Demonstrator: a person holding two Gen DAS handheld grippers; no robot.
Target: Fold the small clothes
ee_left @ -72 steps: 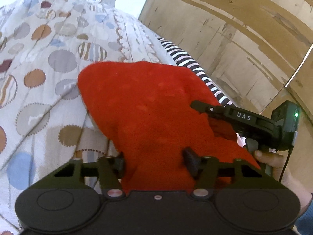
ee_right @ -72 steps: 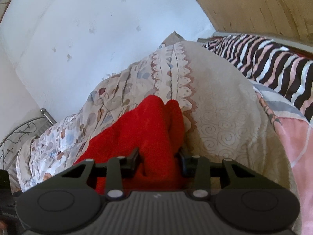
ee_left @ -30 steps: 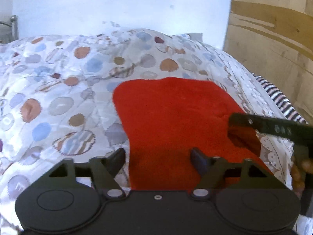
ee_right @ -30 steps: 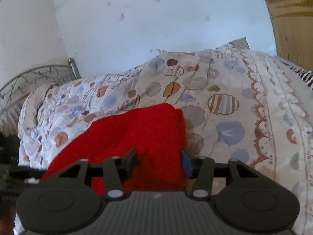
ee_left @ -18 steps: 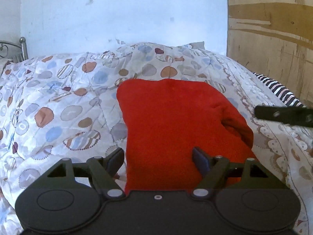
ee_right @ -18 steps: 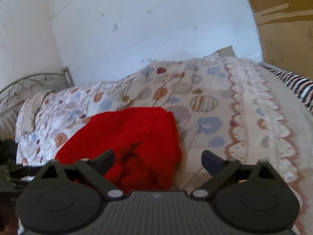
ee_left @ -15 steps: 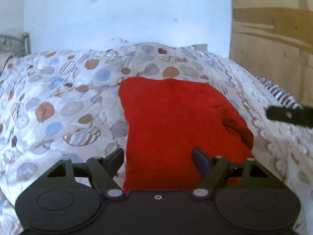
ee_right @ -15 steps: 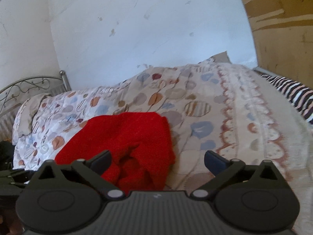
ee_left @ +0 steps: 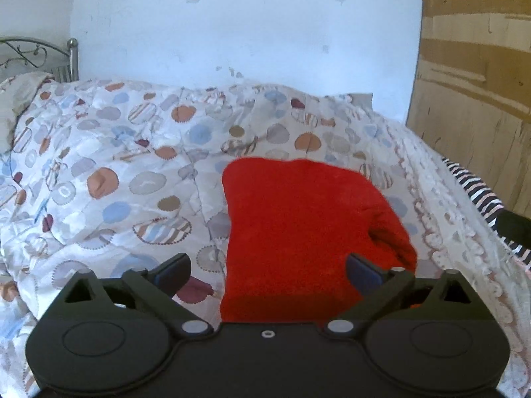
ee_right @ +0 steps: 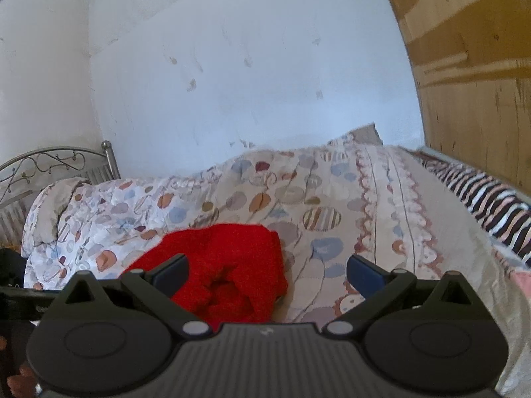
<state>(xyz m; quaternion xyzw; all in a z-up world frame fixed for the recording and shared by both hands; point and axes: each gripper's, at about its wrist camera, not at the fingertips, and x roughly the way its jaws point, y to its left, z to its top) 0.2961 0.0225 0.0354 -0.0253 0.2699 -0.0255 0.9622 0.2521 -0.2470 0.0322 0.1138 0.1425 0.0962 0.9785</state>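
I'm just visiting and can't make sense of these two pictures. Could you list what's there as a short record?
Place: a bed covered by a spotted quilt, against a white wall
Garment: a red garment lying folded on the quilt
Left gripper: jaws wide apart, just opened further, garment partly between them, not pressed
Right gripper: jaws wide apart, just opened, not pressing the garment
Other things: striped fabric at the right edge, metal bed frame, wooden panel

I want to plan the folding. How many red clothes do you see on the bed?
1. The red garment lies folded on the patterned quilt, just ahead of both open grippers. Others may be hidden outside the views.
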